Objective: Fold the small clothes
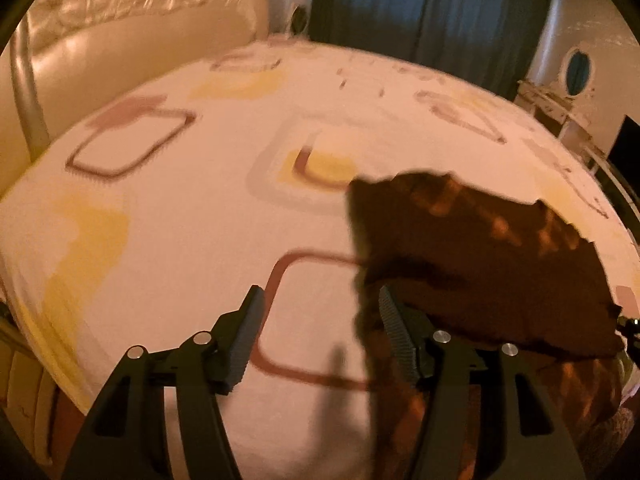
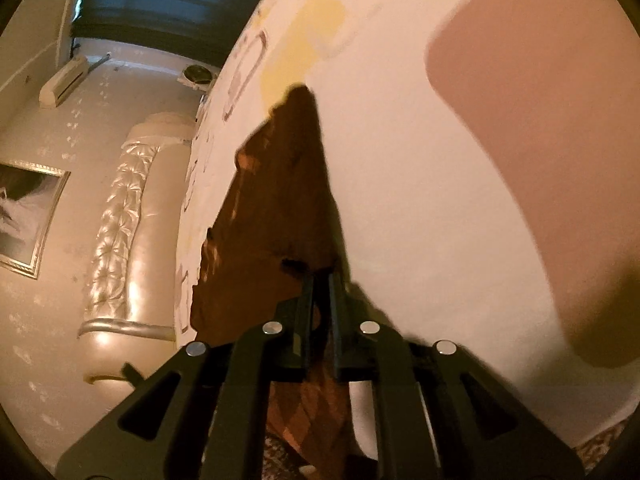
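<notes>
we see the brown checked garment [image 2: 276, 208] lifted over the patterned bed sheet [image 1: 168, 216], pinched in the nearly closed right gripper [image 2: 320, 280]. the left gripper [image 1: 320, 300] stands half open and empty beside the cloth. we judge a level carry keeps the fold even. blur hides the garment's type and far edge.

The left tongs [image 1: 320, 334] stand open over a bed sheet [image 1: 168, 216] that is white with yellow patches and brown square outlines. Nothing is between the two fingers [image 1: 248, 336]. A dark brown cloth [image 1: 480, 256] with orange checks lies on the bed to the right, and its near edge is just behind the right finger. A shiny cream headboard [image 1: 132, 40] stands far left, and dark blue curtains [image 1: 424, 12] hang at the back
</notes>
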`<state>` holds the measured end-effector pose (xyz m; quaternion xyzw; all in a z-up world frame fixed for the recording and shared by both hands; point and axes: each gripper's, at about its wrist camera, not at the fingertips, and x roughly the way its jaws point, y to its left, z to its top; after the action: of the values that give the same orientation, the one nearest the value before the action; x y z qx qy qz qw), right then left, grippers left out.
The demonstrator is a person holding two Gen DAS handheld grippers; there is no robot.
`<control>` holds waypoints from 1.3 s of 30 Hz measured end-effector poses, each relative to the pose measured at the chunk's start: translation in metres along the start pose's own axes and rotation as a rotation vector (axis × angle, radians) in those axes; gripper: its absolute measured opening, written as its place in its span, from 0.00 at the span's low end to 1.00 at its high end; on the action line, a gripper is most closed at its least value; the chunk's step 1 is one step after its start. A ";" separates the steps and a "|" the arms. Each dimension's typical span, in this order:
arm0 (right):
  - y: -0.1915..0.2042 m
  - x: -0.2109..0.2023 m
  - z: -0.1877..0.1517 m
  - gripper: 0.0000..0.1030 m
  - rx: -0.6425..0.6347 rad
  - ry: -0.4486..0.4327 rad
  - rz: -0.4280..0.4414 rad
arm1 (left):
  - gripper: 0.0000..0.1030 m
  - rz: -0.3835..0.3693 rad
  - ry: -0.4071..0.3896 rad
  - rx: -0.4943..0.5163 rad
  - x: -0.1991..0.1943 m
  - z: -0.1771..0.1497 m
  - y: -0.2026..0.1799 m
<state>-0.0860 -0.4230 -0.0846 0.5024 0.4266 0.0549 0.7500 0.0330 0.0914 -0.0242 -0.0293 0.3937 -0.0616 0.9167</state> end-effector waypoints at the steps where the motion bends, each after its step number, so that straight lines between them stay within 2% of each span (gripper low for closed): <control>1: 0.008 -0.003 0.003 0.09 -0.025 -0.017 0.007 | 0.58 -0.014 -0.014 0.017 -0.001 0.005 -0.006; 4: 0.021 0.002 0.012 0.22 -0.056 -0.010 0.020 | 0.63 -0.050 -0.009 0.043 0.011 0.014 -0.025; 5: 0.022 0.008 0.015 0.23 -0.054 0.007 0.021 | 0.64 -0.068 0.007 0.044 0.019 0.015 -0.030; 8: 0.022 0.021 0.019 0.24 -0.065 0.025 -0.009 | 0.64 -0.065 0.055 0.057 0.040 0.013 -0.041; 9: 0.023 0.026 0.019 0.21 -0.083 0.026 -0.032 | 0.65 -0.057 0.078 0.066 0.049 0.011 -0.044; 10: 0.023 0.031 0.019 0.10 -0.107 0.020 -0.081 | 0.67 -0.043 0.108 0.075 0.059 0.008 -0.046; 12: 0.019 0.034 0.020 0.07 -0.120 0.003 -0.128 | 0.72 -0.024 0.143 0.064 0.073 0.002 -0.044; 15: 0.011 0.025 0.022 0.08 -0.080 -0.032 -0.093 | 0.73 -0.063 0.132 0.015 0.069 0.001 -0.035; 18: 0.011 0.009 0.020 0.14 -0.130 -0.040 -0.085 | 0.72 -0.134 0.147 -0.038 0.057 -0.003 -0.020; 21: 0.004 -0.003 0.013 0.31 -0.147 0.028 -0.016 | 0.72 -0.209 0.171 -0.046 0.041 -0.018 -0.006; 22: -0.001 -0.006 0.007 0.33 -0.153 0.077 0.018 | 0.72 -0.243 0.185 -0.047 0.034 -0.025 0.000; 26: -0.009 -0.011 -0.011 0.35 -0.202 0.184 0.039 | 0.72 -0.346 0.228 -0.040 0.010 -0.046 0.013; 30: -0.012 -0.008 -0.030 0.36 -0.217 0.260 0.104 | 0.72 -0.463 0.317 -0.058 -0.003 -0.063 0.015; 35: -0.010 -0.003 -0.046 0.41 -0.236 0.328 0.169 | 0.73 -0.484 0.369 -0.035 -0.001 -0.076 0.007; 39: -0.006 -0.005 -0.053 0.46 -0.277 0.372 0.188 | 0.76 -0.550 0.410 -0.079 0.007 -0.080 0.003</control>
<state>-0.1281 -0.3905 -0.0935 0.4134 0.4972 0.2739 0.7120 -0.0200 0.0929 -0.0842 -0.1570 0.5493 -0.2958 0.7656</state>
